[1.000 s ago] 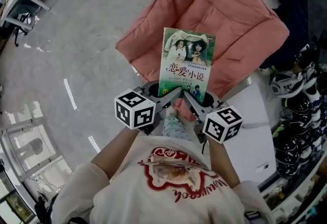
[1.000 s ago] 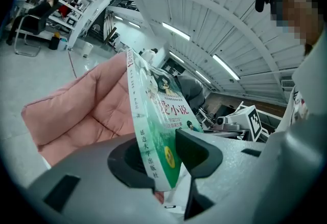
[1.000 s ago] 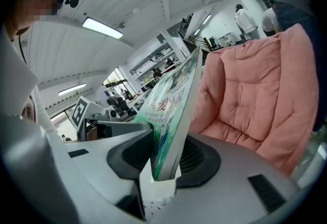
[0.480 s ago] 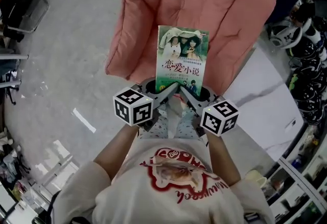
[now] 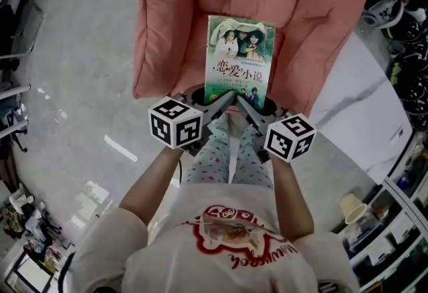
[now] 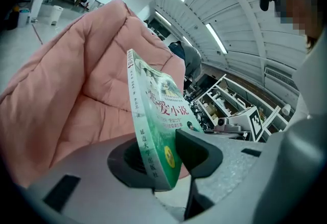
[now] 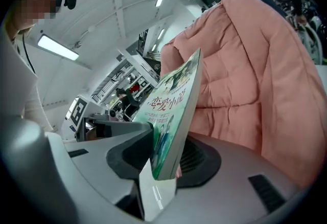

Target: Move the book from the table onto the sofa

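left gripper [image 6: 164, 156] and right gripper [image 7: 164, 156] each clamp the book's [image 5: 239, 61] near edge; 2 grips steady it over the sofa [image 5: 174, 17].

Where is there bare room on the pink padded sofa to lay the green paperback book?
The pink padded sofa is bare on both sides of the green paperback book and beyond it. The white marbled tabletop at right is bare too. Crowded: the shelves along the right edge.
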`<state>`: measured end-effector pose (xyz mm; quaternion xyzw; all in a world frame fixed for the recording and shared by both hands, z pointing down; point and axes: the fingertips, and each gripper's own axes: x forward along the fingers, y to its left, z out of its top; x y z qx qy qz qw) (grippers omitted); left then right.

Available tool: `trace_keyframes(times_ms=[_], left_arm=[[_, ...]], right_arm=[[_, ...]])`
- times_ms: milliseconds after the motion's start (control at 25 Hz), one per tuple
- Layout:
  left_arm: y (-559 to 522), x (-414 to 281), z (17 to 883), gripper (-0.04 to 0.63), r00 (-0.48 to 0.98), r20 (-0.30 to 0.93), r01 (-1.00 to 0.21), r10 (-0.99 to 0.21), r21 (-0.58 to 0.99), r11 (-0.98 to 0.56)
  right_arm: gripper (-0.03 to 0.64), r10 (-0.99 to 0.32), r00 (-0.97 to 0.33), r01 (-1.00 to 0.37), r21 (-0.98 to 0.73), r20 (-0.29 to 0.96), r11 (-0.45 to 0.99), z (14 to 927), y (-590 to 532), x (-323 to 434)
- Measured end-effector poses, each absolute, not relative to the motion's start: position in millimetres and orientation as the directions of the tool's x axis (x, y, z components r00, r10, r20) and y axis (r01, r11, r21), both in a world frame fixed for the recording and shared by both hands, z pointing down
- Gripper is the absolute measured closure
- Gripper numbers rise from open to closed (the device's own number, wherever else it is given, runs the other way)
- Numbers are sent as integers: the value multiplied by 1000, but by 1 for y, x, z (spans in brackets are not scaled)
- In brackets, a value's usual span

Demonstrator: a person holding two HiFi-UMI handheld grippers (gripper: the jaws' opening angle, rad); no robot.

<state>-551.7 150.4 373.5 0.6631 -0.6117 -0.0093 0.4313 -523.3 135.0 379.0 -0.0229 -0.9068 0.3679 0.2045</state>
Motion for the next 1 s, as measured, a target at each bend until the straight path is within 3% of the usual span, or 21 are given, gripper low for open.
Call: trace_keyframes(times_ms=[1000], left_arm=[[162, -599, 551, 466, 254, 618, -759, -744, 604, 243]], right_arm=[[483, 254, -861, -197, -751, 440, 630, 557, 147, -570]])
